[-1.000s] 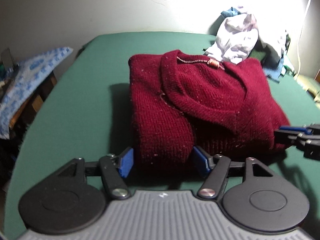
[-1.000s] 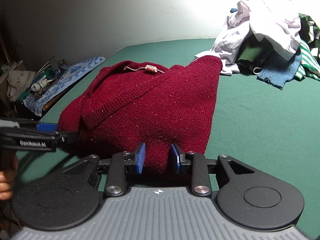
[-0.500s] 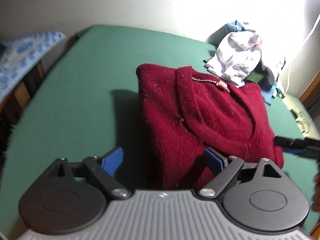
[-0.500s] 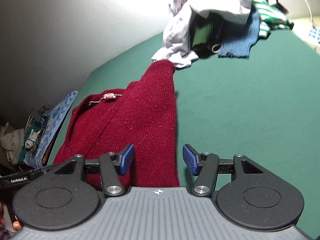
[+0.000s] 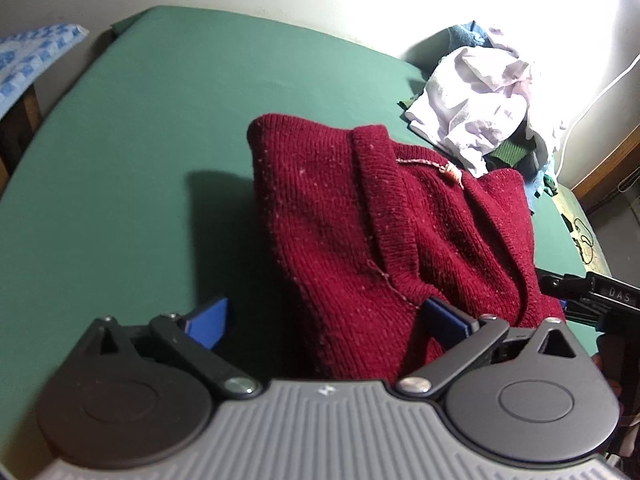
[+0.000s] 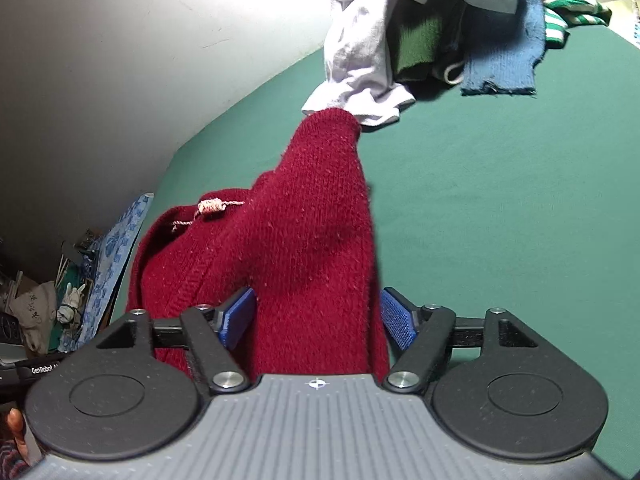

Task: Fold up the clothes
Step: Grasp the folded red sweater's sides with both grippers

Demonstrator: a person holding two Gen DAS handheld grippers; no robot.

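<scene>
Item 1: red sweater (image 5: 384, 240) folded on green table (image 5: 140, 160). My left gripper (image 5: 324, 320), right gripper (image 6: 318, 316) opening, jaws off knit. Clothes pile (image 6: 440, 20) left unfolded.

Sweater (image 5: 360, 240) near hem hidden behind claw body.

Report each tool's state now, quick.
Left tool: open and opening further, nothing gripped; the folded red sweater lies loose between its pads.
Right tool: opening, sweater between its pads, not pinched.
</scene>
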